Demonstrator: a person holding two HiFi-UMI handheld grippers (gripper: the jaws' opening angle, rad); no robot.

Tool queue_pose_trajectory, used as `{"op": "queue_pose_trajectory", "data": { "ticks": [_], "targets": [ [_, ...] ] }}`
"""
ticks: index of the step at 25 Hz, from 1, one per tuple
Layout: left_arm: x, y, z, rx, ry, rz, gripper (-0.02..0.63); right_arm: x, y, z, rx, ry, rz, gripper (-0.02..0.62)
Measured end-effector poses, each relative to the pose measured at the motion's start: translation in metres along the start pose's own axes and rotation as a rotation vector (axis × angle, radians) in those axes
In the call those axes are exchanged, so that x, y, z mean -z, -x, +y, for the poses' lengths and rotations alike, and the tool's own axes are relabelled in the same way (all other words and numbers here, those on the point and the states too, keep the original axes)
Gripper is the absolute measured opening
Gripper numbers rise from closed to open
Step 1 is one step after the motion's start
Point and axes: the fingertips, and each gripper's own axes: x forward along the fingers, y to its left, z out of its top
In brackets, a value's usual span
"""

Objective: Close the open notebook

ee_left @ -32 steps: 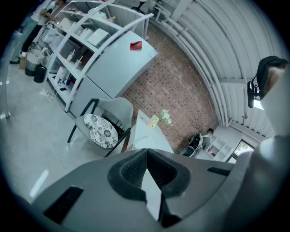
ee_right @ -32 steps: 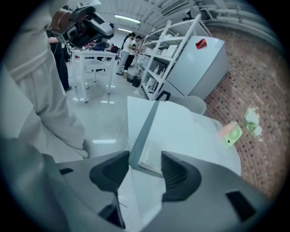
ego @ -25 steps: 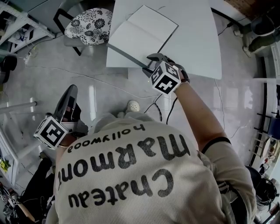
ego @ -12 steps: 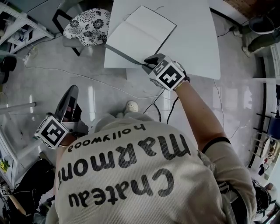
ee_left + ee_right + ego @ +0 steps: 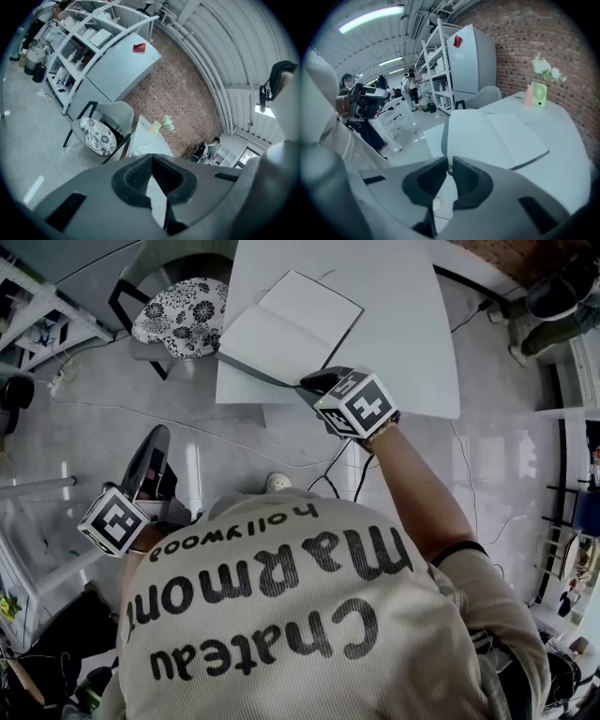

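An open notebook (image 5: 286,329) with white pages and a dark cover lies on the white table (image 5: 403,324), at its near left corner. My right gripper (image 5: 314,382) is at the notebook's near edge. In the right gripper view its jaws (image 5: 450,164) are closing on the dark edge of the notebook's (image 5: 497,136) near cover, which runs in between the pads and is raised a little. My left gripper (image 5: 153,451) hangs low at my left side, away from the table. Its jaws (image 5: 151,157) meet at the tips with nothing between them.
A chair with a flowered cushion (image 5: 178,310) stands against the table's left side. Cables (image 5: 328,474) and a small white round thing (image 5: 274,482) lie on the floor near the table. A green holder with flowers (image 5: 536,96) stands at the table's far end. Shelves (image 5: 89,42) line the wall.
The right gripper's jaws have closed onto the notebook's near cover edge, and the gripper has rolled and risen slightly with it. The left gripper has stayed in place.
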Motion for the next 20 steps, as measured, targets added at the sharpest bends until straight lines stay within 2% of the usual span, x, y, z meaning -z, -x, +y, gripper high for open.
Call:
{"op": "queue_pose_trajectory", "data": {
  "ticks": [7,14,20],
  "targets": [
    [-0.008,-0.02,-0.013,0.03,-0.004,-0.012,0.002,-0.021,0.026,-0.012,0.017,-0.038,-0.07,0.035],
    [-0.017,-0.038,-0.019,0.031,-0.083,-0.006,0.001,-0.037,0.049,-0.03,0.049,-0.118,-0.15,0.032],
    [-0.027,-0.057,-0.031,0.085,-0.095,-0.018,0.0,-0.053,0.065,-0.05,0.078,-0.194,-0.241,0.031]
  ]
}}
